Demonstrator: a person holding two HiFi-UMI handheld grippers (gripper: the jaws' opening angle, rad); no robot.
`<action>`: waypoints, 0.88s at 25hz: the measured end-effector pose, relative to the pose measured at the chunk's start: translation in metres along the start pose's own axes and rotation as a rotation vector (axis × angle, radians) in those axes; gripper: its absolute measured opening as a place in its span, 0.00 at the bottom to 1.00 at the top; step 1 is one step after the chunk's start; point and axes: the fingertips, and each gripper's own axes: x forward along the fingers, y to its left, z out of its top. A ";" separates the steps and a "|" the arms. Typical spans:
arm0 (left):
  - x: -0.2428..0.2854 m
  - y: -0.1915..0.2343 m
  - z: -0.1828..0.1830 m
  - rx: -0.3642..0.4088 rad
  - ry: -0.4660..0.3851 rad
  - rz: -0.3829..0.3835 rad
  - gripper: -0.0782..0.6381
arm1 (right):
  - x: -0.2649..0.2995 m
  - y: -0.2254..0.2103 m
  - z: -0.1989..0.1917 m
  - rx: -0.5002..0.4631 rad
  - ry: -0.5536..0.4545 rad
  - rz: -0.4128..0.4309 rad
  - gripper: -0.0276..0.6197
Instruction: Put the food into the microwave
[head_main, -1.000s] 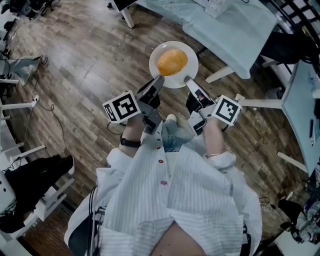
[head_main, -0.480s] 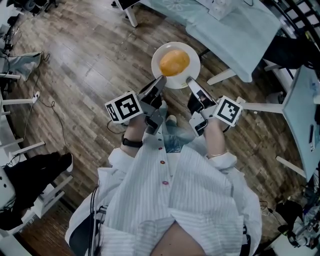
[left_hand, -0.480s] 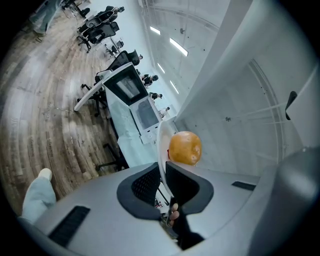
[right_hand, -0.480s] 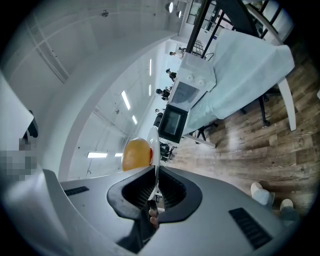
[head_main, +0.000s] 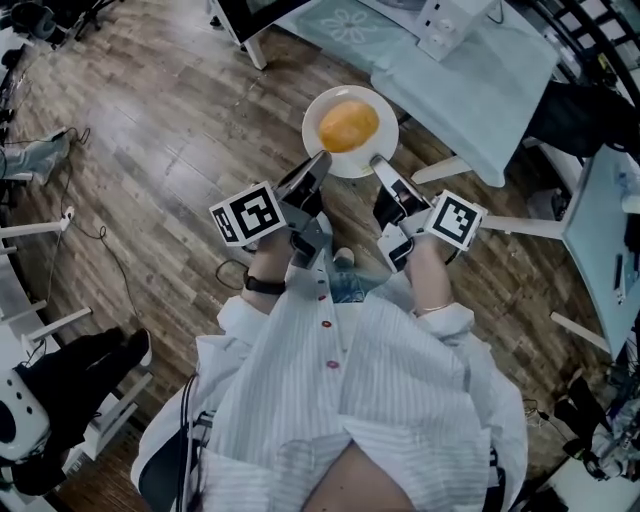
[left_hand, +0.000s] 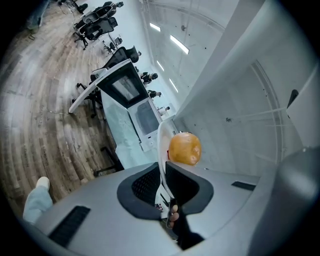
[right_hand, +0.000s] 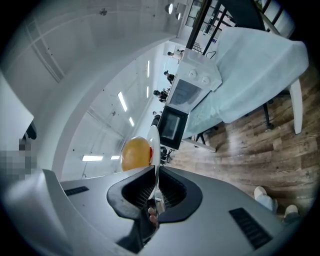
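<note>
While both hands bear a white plate (head_main: 350, 166) level above the wooden floor (head_main: 160, 150), the round golden food (head_main: 348, 125) sits at the plate's middle, just beyond the fingertips and midway between the two grips. The left gripper (head_main: 318, 160) bites the plate's near-left rim and the right gripper (head_main: 380, 163) its near-right rim. In each gripper view the plate shows edge-on with the dark fingers (left_hand: 182, 182) clenched tight on the thin rim, the food showing just past them.

The plate is round and has no long axis, so the line that matters runs from one grip to the other, across the person's front. Neither hand is nearer the food, and any push forward looks a job for both at once.

Ahead of the plate and to its right stands a desk (head_main: 480, 70) under a pale cloth, well apart from the plate with bare floor between. Two boxy ovens stand on the desk beyond the plate, a dark one (right_hand: 171, 126) and a white one (right_hand: 192, 90) with knobs. Which is the microwave, and whether its door is open, cannot be told from here.

Behind the plate is the person's striped shirt (head_main: 340, 400). Office chairs (left_hand: 97, 27) stand far off to the plate's left in a large, bright hall.
</note>
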 end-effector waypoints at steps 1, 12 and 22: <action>0.004 0.003 0.009 0.000 0.004 -0.001 0.17 | 0.009 0.000 0.005 0.001 -0.003 -0.006 0.11; 0.037 0.040 0.092 0.000 0.043 0.001 0.17 | 0.097 -0.003 0.040 0.003 -0.024 -0.018 0.11; 0.067 0.064 0.145 0.020 0.119 -0.039 0.17 | 0.150 -0.010 0.064 0.016 -0.108 -0.043 0.11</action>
